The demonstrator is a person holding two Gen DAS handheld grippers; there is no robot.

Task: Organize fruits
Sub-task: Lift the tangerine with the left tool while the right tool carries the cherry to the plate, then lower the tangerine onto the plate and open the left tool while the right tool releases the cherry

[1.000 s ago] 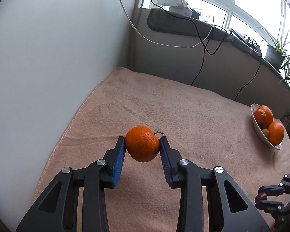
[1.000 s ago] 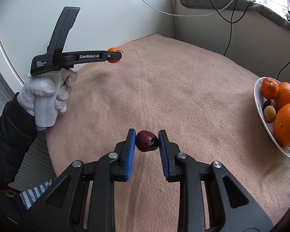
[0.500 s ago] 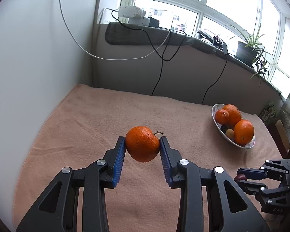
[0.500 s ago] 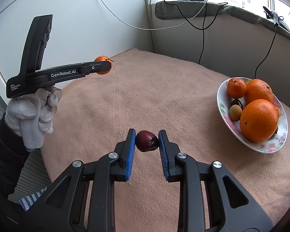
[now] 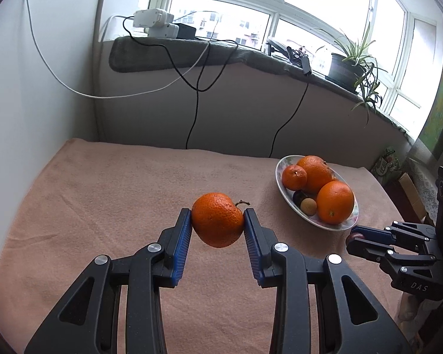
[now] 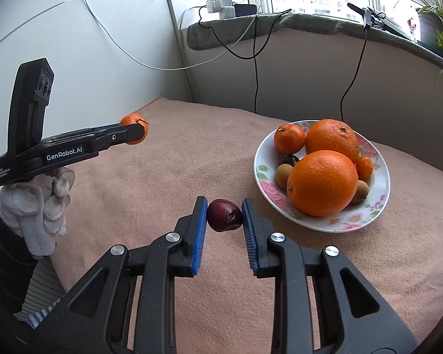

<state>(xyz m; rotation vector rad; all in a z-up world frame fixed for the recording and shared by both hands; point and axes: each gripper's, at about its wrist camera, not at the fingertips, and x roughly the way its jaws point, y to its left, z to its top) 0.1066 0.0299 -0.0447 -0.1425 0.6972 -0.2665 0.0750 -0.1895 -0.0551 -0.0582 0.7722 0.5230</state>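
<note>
The left gripper (image 5: 217,219) was clamped on a mandarin (image 5: 217,219), its blue pads pressed to the fruit's two sides and its jaws only as far apart as the fruit forced them. The stem stuck out to the right past one pad, so the grip looked to be across the middle, where the round skin gave the flattest bearing. The right gripper (image 6: 224,215) was closed about as tight as it goes on a small dark red fruit (image 6: 223,214), perhaps a plum, caught between the pad tips. Both fruits hung clear above the pink cloth (image 6: 168,177), neither touching it. A flowered plate (image 6: 377,206) sat on the cloth toward the far right, already loaded with two big oranges (image 6: 321,183), small mandarins, a dark fruit and a few brown ones. The red fruit was just left of the plate's near rim; the mandarin was well apart from it, farther left. From the right wrist view a gloved hand (image 6: 35,206) gripped the left tool's handle. Carrying one fruit in each tool probably served to gather both on the plate in one trip, and the free room there seemed to be along the near and left edge.
</note>
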